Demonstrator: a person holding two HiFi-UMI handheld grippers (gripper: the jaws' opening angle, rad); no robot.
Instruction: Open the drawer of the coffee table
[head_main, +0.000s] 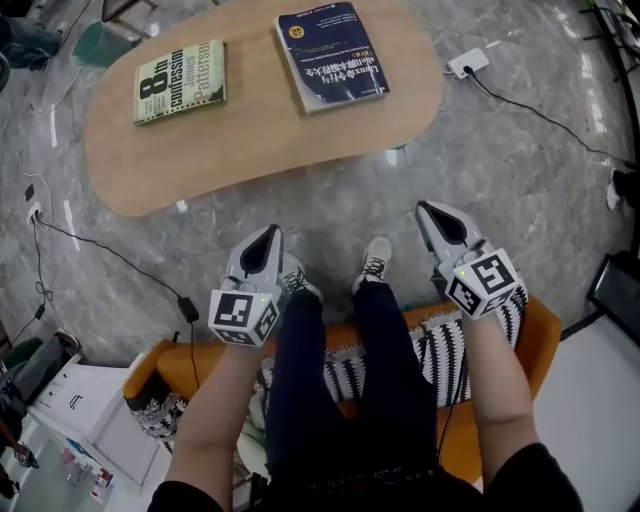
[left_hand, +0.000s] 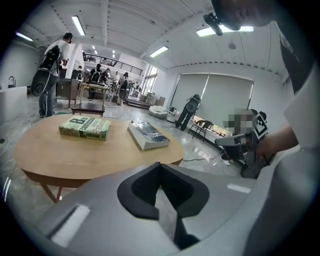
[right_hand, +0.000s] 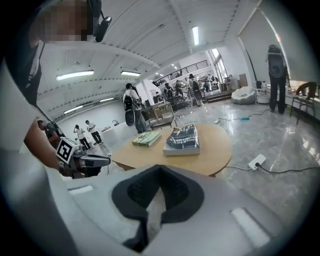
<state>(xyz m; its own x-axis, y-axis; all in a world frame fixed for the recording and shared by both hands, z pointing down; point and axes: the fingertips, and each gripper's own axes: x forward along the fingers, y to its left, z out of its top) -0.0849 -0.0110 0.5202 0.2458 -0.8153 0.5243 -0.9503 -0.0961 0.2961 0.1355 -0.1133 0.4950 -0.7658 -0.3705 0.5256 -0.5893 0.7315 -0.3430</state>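
The oval wooden coffee table (head_main: 250, 140) stands on the marble floor ahead of the person's knees; no drawer shows in any view. On its top lie a green book (head_main: 180, 82) and a dark blue book (head_main: 330, 55). My left gripper (head_main: 270, 235) hovers shut above the left knee, short of the table's near edge. Above the right knee, my right gripper (head_main: 427, 210) is also shut and holds nothing. The left gripper view looks past closed jaws (left_hand: 160, 167) at the table (left_hand: 75, 155) and the right gripper (left_hand: 220, 142). The right gripper view shows closed jaws (right_hand: 160, 170), the table (right_hand: 210, 155) and the left gripper (right_hand: 105, 160).
The person sits on an orange sofa (head_main: 540, 330) with a striped cushion. A power strip (head_main: 468, 63) and cable lie on the floor right of the table; a black adapter (head_main: 187, 309) and cord lie at left. Several people (left_hand: 50, 75) stand far behind the table.
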